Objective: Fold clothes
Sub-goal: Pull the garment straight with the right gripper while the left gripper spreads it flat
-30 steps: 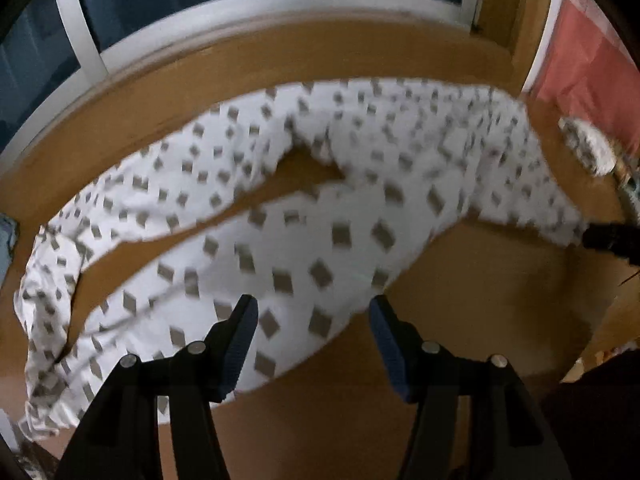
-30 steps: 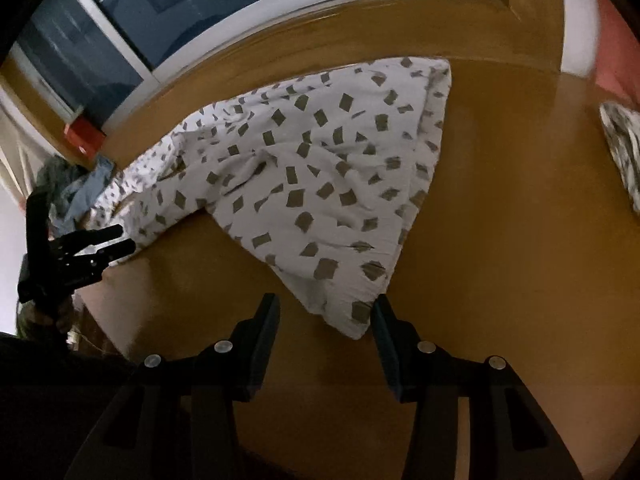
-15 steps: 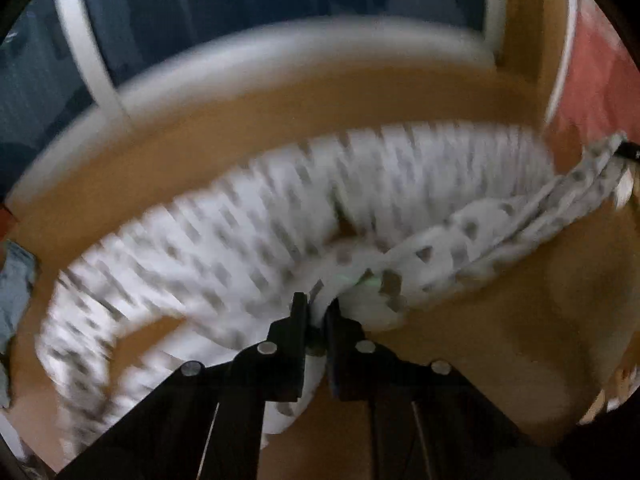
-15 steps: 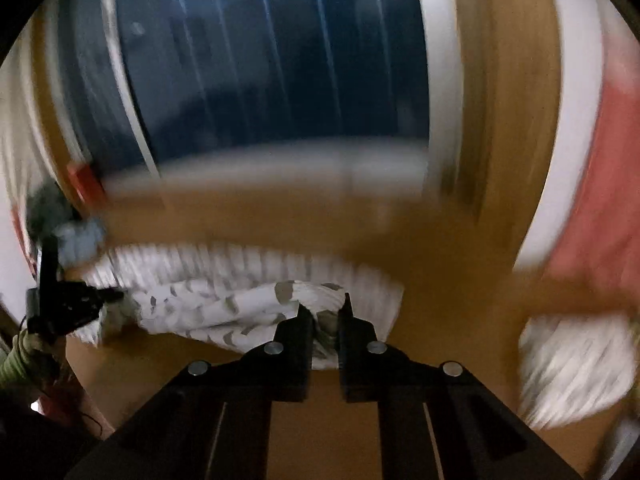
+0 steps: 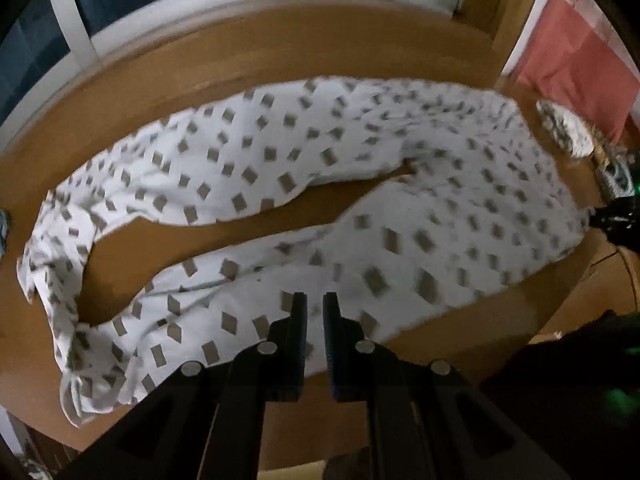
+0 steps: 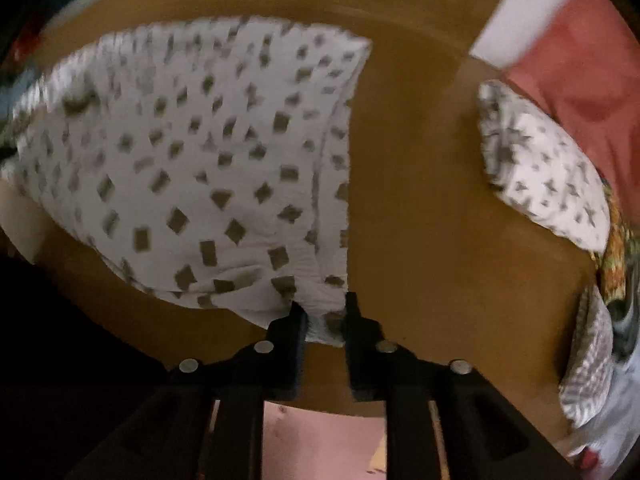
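Laid pants (image 5: 320, 184) flat along table (image 5: 360, 40), legs toward left edge. Left gripper (image 5: 315, 312) nearly pressed together over near leg, grip unclear. Right gripper (image 6: 323, 314) pinched waist corner. Probably spreading; next, fold leg over leg.

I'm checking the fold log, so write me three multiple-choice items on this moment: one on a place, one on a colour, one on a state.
1. The right claw is at:
A. a corner of the pants
B. the window
C. a hanger

2. The squares on the pants are:
A. blue
B. grey-brown
C. green

3. The pants lie:
A. rolled up
B. stacked in a neat pile
C. spread out, legs apart

Answers:
1. A, the corner sits between its fingers near the table edge.
2. B, dull grey-brown on white in both views.
3. C, bare table shows between the two legs in the left view.
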A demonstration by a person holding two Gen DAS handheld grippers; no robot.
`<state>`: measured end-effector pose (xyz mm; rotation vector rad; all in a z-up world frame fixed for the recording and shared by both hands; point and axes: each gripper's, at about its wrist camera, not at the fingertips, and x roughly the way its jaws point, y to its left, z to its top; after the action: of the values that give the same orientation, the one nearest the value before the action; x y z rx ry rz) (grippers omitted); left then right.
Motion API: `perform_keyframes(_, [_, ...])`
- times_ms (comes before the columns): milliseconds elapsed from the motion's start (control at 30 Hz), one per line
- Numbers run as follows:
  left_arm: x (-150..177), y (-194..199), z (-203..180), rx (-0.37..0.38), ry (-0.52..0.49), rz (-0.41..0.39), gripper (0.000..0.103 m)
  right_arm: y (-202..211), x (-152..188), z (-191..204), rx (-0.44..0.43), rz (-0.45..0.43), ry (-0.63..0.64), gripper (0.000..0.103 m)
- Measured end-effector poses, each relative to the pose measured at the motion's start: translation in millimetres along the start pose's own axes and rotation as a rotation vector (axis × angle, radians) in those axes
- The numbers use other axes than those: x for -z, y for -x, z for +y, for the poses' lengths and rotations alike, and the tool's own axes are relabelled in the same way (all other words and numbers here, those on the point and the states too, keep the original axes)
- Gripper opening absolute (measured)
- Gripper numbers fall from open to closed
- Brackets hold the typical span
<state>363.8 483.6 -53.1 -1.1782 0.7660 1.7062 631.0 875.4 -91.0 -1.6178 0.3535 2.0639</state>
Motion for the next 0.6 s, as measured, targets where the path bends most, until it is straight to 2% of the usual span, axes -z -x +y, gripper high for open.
perform_keyframes(67, [4.9,3.6,2.9,-0.024,-0.012,-0.003,0.023,21.9,-1.7,-7.6,0.002,-0.057,-0.008,0.048])
perform_keyframes(100, [7.4,6.5,5.0,-0.034,-0.012,-0.01,0.04,33.1,-2.6,-10.9,0.012,-0.087,-0.007,0.05])
perform_keyframes(133, [9.3,10.5,6.8,-0.045,-0.005,-0.026,0.049,44.1,-3.9,-14.1,0.022,-0.116,-0.007,0.05])
perform_keyframes(233, [12.2,17.7,19.8,-0.07,0.04,-0.052,0.049,76.0,-18.8,-12.8,0.009,-0.227,-0.021,0.05])
perform_keyframes(300, [15.0,17.3,28.4,-0.074,0.076,-0.054,0.049,90.6,-33.9,4.1,-0.063,-0.308,-0.01,0.05])
perform_keyframes(433, [20.2,0.6,44.3,-0.122,0.127,-0.013,0.049,84.2,-63.2,67.5,-0.137,-0.337,0.138,0.05])
perform_keyframes(533, [28.9,-8.6,58.5,-0.129,0.154,0.017,0.049,55.2,-79.1,110.0,-0.262,-0.304,0.187,0.05])
perform_keyframes(600, [35.0,-12.9,65.9,-0.129,0.177,0.026,0.05,27.7,-90.8,135.1,-0.285,-0.262,0.208,0.05])
